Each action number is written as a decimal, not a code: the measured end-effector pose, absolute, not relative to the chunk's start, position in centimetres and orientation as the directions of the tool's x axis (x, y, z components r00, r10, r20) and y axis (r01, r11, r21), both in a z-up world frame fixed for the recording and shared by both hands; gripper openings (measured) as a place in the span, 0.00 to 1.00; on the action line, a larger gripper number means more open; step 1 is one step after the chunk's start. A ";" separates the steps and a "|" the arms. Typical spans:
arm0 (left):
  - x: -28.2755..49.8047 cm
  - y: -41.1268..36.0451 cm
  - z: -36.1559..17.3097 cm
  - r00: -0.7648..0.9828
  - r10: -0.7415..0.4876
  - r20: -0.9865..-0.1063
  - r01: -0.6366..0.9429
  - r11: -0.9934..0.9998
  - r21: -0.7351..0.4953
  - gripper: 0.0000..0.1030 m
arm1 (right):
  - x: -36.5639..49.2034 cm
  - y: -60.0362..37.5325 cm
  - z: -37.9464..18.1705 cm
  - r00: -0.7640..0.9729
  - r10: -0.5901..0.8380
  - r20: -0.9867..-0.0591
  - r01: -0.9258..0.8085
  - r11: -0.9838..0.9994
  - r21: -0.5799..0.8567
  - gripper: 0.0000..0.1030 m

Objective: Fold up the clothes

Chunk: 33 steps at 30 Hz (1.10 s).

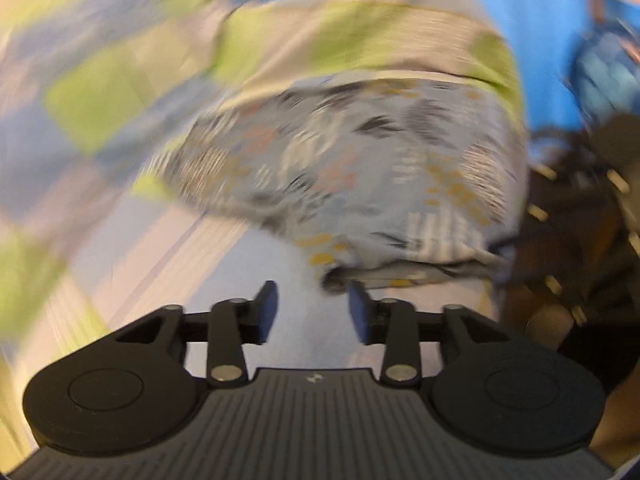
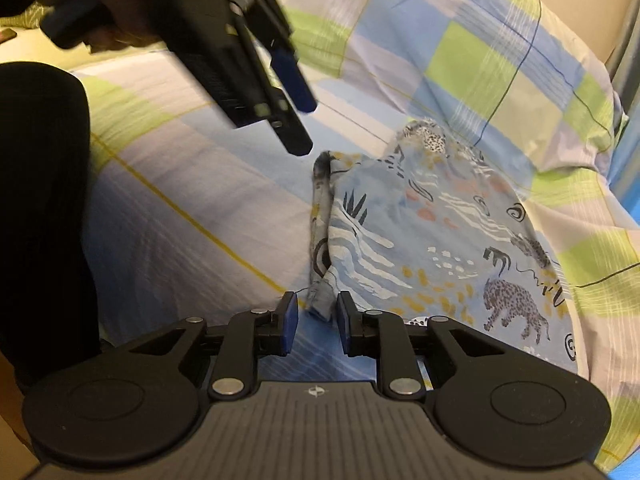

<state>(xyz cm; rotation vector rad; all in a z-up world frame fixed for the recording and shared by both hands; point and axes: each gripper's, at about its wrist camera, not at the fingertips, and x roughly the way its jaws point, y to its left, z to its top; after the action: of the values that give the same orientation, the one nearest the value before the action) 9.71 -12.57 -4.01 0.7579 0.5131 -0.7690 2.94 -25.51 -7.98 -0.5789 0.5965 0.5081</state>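
Right tongs [image 2: 317, 322] are sitting released, straddling the corner of the pale-blue animal-print cotton garment [image 2: 432, 232] on the checked bedsheet [image 2: 180, 184], for pinching; left tongs [image 1: 313, 312] are hovering released just short of its hem

Left gripper [image 1: 313, 311]: black ribbed body, round side discs, silver pivot screws, blue fingertip pads [image 1: 267, 307] showing. Right gripper [image 2: 317, 325] looking identical, small logo centred. Black sleeve [image 2: 44, 200] filling left edge.
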 end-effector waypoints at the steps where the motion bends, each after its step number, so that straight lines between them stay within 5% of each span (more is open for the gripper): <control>1: 8.7 -13.1 -4.3 0.627 -0.442 -0.641 0.777 0.416 0.473 0.47 | 3.0 -25.6 -7.9 0.719 0.273 -0.640 -0.586 0.733 -0.346 0.07; 4: 5.8 -15.0 -6.1 0.643 -0.472 -0.603 0.742 0.188 0.644 0.62 | 3.0 -26.5 -7.2 0.729 0.299 -0.616 -0.569 0.765 -0.302 0.02; 9: 3.5 -17.6 -10.4 0.653 -0.498 -0.571 0.590 -0.138 0.795 0.62 | 2.8 -28.2 -5.9 0.752 0.345 -0.562 -0.540 0.812 -0.223 0.02; 13: 3.6 -18.9 -11.8 0.644 -0.568 -0.512 0.509 -0.182 0.841 0.57 | 2.4 -28.2 -5.7 0.749 0.363 -0.555 -0.558 0.797 -0.231 0.02; 14: 3.7 -19.1 -12.0 0.640 -0.580 -0.504 0.498 -0.186 0.847 0.43 | 2.3 -28.2 -5.7 0.748 0.363 -0.556 -0.560 0.795 -0.233 0.02; 15: 3.9 -19.3 -12.2 0.642 -0.578 -0.503 0.498 -0.185 0.847 0.16 | 2.3 -28.3 -5.6 0.751 0.362 -0.553 -0.557 0.798 -0.233 0.02; 17: 4.3 -19.6 -12.2 0.645 -0.574 -0.505 0.514 -0.164 0.842 0.03 | 2.1 -28.7 -5.3 0.778 0.344 -0.525 -0.525 0.816 -0.243 0.04; 20: 5.3 -19.4 -10.5 0.629 -0.570 -0.528 0.624 -0.035 0.781 0.02 | 1.7 -29.3 -4.9 0.844 0.268 -0.465 -0.442 0.838 -0.320 0.73; 21: 5.9 -19.2 -9.8 0.621 -0.569 -0.539 0.663 0.015 0.749 0.02 | 1.7 -29.3 -4.9 0.851 0.258 -0.457 -0.438 0.829 -0.347 0.74; 25: 7.9 -18.4 -7.5 0.593 -0.578 -0.561 0.758 0.165 0.631 0.02 | 2.8 -28.3 -5.8 0.852 0.233 -0.469 -0.469 0.737 -0.486 0.53; 29: 9.0 -18.0 -6.2 0.587 -0.588 -0.557 0.775 0.209 0.596 0.02 | 5.1 -27.6 -7.3 0.883 0.193 -0.427 -0.441 0.650 -0.618 0.49; 33: 9.2 -17.6 -5.7 0.574 -0.593 -0.565 0.786 0.205 0.583 0.02 | 7.5 -28.9 -9.3 0.874 0.153 -0.461 -0.462 0.557 -0.690 0.20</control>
<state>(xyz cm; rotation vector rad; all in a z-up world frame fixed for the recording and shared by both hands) 9.23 -17.57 -5.70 0.9613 0.2362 -0.9739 7.55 -28.89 -9.32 -0.9130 0.3707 0.3727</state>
